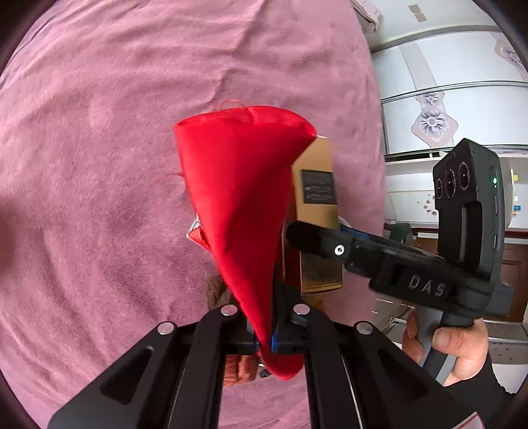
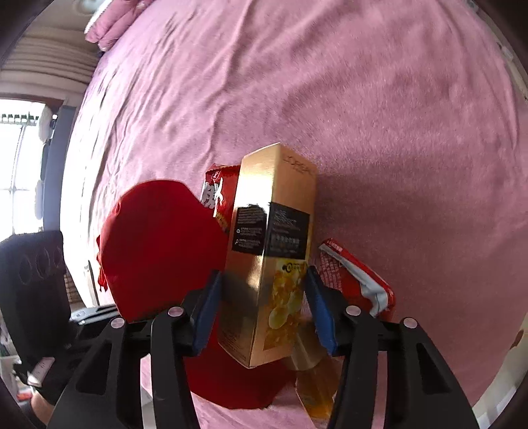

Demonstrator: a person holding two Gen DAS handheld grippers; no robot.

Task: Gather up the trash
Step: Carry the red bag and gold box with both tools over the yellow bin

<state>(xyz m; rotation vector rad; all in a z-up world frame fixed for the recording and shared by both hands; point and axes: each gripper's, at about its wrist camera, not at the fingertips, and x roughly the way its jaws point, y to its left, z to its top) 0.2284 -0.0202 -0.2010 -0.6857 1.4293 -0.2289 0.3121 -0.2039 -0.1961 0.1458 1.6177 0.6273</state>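
My left gripper [image 1: 268, 341] is shut on the edge of a red cloth bag [image 1: 237, 204] and holds it up over the pink bedspread [image 1: 99, 165]. My right gripper [image 2: 260, 303] is shut on a tall gold carton [image 2: 267, 250], held upright beside the bag [image 2: 158, 250]. In the left wrist view the carton [image 1: 318, 237] stands right of the bag, with the right gripper's finger [image 1: 316, 241] across it. A red snack wrapper [image 2: 216, 198] shows behind the bag and carton. Another red and white wrapper [image 2: 356, 280] lies on the bed to the right.
The pink bedspread [image 2: 363, 115] fills both views. A white wardrobe [image 1: 445, 99] stands to the right of the bed. A folded pink pillow [image 2: 109, 29] lies at the bed's far corner, and a bright window [image 2: 19, 165] is at the left.
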